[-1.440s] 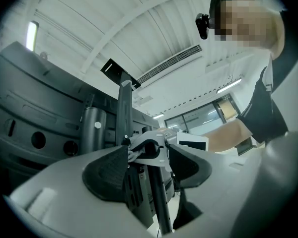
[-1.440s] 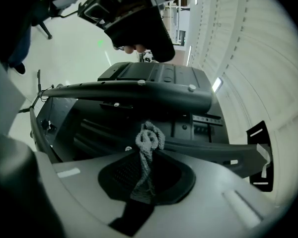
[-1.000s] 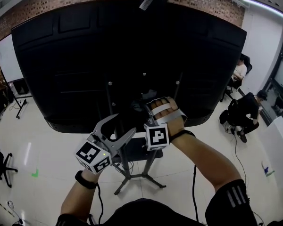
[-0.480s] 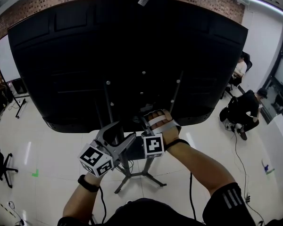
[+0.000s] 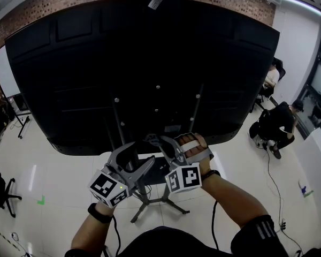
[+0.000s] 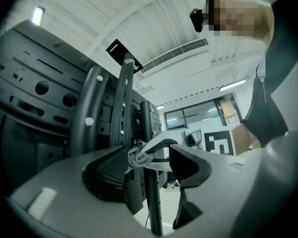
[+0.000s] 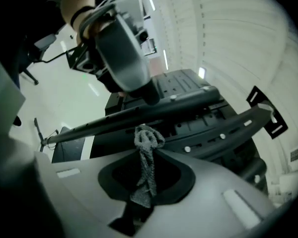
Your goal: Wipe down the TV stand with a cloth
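Sliding lower than 1 s ago: right hand-held gripper point(image 5: 159, 142) clamped on grey cloth point(image 7: 148, 150), at TV stand post point(image 7: 114, 120) | left hand-held gripper point(image 5: 140, 157) jaws apart, straddling post | TV back point(image 5: 139, 63) looms above, floor beyond

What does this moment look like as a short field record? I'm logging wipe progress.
right gripper: shut on the bunched grey cloth
cloth contact: touching the thin black metal stand pole
left gripper: open, jaws either side of that pole
backdrop: rear of the large black television
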Tool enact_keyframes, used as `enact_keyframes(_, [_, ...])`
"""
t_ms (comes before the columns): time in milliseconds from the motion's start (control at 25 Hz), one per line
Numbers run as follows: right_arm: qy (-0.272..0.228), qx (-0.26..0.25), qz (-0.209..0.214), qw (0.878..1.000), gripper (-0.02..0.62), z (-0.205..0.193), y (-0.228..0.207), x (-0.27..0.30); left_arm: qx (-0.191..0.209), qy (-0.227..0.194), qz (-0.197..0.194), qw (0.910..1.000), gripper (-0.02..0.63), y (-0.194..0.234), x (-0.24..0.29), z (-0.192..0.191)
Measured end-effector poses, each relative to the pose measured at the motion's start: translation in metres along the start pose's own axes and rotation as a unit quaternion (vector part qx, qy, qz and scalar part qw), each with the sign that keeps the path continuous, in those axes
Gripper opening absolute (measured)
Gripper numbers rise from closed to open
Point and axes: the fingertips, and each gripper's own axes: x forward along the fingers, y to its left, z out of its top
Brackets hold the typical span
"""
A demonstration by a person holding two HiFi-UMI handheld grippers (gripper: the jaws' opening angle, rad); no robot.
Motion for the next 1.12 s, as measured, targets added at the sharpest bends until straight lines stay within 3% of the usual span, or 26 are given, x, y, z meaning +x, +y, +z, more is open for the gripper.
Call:
enact_keyframes(160, [-0.040, 0.111, -0.050, 0.992, 0.044, -0.006, -0.059, -0.038, 0.022, -0.019, -0.019, 0.9994, 0.285, -0.017, 0.014, 0.022])
enact_keyframes(280, [-0.049, 0.157, -0.098, 0.982, 0.044, -0.025, -0.106, -0.063, 0.033, -0.032, -0.034, 0.9984, 0.285, -0.028, 0.027, 0.036])
enact_keyframes(400, [-0.037, 0.163, -0.143, 0.975, 0.044, -0.053, -0.144, -0.077, 0.038, -0.041, -0.045, 0.9974, 0.285, -0.035, 0.043, 0.047])
enact_keyframes(560, [-0.026, 0.190, -0.171, 0.966, 0.044, -0.090, -0.178, -0.081, 0.043, -0.054, -0.055, 0.9961, 0.285, -0.042, 0.066, 0.060])
enact_keyframes(680, [-0.027, 0.198, -0.175, 0.964, 0.043, -0.110, -0.188, -0.070, 0.044, -0.058, -0.059, 0.9956, 0.285, -0.046, 0.081, 0.064])
enact_keyframes(920, [-0.018, 0.176, -0.162, 0.971, 0.043, -0.138, -0.184, -0.046, 0.043, -0.051, -0.061, 0.9959, 0.285, -0.055, 0.102, 0.059])
enact_keyframes(1120, [-0.003, 0.189, -0.176, 0.966, 0.043, -0.173, -0.187, -0.058, 0.043, -0.047, -0.058, 0.9963, 0.285, -0.056, 0.114, 0.054])
